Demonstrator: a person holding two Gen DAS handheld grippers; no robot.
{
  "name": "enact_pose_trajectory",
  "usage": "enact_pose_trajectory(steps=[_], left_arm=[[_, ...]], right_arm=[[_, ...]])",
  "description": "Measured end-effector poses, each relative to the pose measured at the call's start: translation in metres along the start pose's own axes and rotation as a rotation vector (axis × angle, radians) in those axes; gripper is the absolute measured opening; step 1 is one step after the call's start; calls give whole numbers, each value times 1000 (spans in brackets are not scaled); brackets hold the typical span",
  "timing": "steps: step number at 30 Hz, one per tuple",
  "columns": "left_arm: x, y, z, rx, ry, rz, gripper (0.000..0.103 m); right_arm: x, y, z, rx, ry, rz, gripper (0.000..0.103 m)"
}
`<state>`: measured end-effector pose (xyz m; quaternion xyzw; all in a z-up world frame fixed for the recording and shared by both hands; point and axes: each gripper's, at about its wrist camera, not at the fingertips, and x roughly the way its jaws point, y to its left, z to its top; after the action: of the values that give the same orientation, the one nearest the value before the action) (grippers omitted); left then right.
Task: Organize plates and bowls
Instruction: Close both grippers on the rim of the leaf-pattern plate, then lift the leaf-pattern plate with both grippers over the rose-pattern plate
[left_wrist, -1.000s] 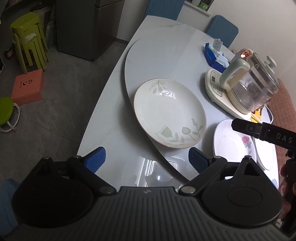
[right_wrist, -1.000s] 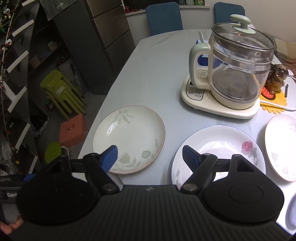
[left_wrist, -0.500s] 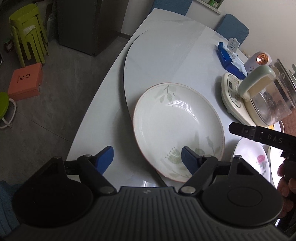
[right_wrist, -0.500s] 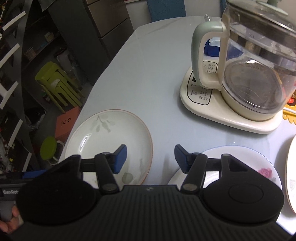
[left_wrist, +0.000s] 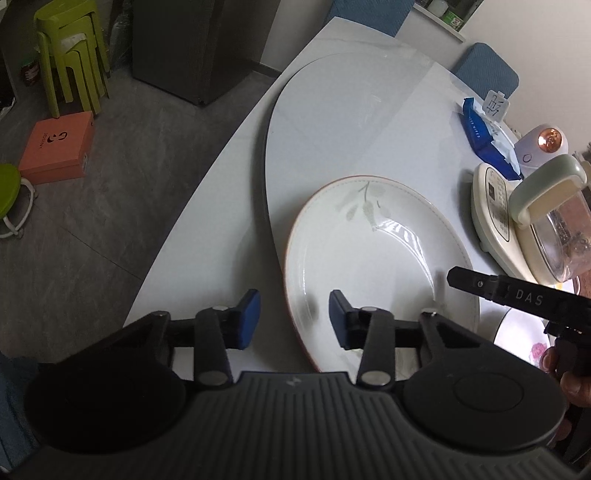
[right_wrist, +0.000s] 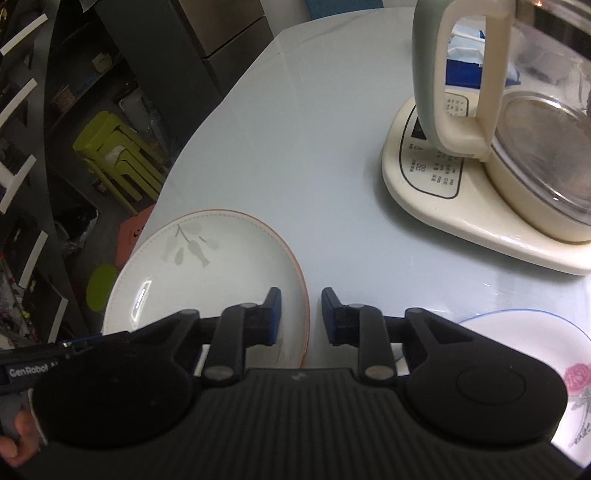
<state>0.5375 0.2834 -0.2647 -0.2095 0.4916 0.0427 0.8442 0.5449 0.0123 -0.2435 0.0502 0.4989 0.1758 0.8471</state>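
**Both tongs straddle the leaf plate's rim**

Nearest in, the left gripper (left_wrist: 294, 318) sits low over the table's near-left edge, its blue pads set a moderate way apart with nothing pinched between them. The near-left rim of the leaf-print plate (left_wrist: 380, 266) runs right through that gap: the left pad is outside over bare table (left_wrist: 332, 110), the right pad over the plate's well. Whether either pad touches the china, I cannot tell.

Over on the right wrist view, the right gripper (right_wrist: 301, 316) has its tips narrower, a slim gap, also gripping nothing. The same leaf-print plate (right_wrist: 207, 266) lies to the left here, and its right-hand rim, with the thin orange line, passes up between the pads: left pad over the plate, right pad over the table (right_wrist: 295, 147). Contact again unclear.

Just right of that gripper, at the near-right, a rose-print plate (right_wrist: 546, 343) rests flat, partly hidden behind the gripper body; the left wrist view catches a sliver of it (left_wrist: 524, 339) under the other tool's black arm.

Further out on the right stands a glass kettle (right_wrist: 532, 140) on its cream base (right_wrist: 443, 184), well apart from the leaf plate. Beyond it, a blue wipes pack (left_wrist: 484, 144). Far left, down on the floor, stacked green stools (left_wrist: 70, 55) and an orange box (left_wrist: 59, 147).
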Motion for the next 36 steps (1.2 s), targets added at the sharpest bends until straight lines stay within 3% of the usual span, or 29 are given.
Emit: enact_pose_trajectory(steps=[6, 18, 26, 36], left_arm=[[6, -3, 4, 4, -4, -5, 28], [-7, -2, 4, -6, 7, -18, 28], [-39, -18, 10, 46, -13, -67, 28], [-87, -61, 18, 125, -50, -154, 28]], right_arm=[[10, -5, 2, 20, 19, 61, 20], [7, -3, 10, 16, 35, 97, 21], [-27, -12, 12, 32, 4, 95, 20], [-99, -34, 7, 108, -114, 67, 20]])
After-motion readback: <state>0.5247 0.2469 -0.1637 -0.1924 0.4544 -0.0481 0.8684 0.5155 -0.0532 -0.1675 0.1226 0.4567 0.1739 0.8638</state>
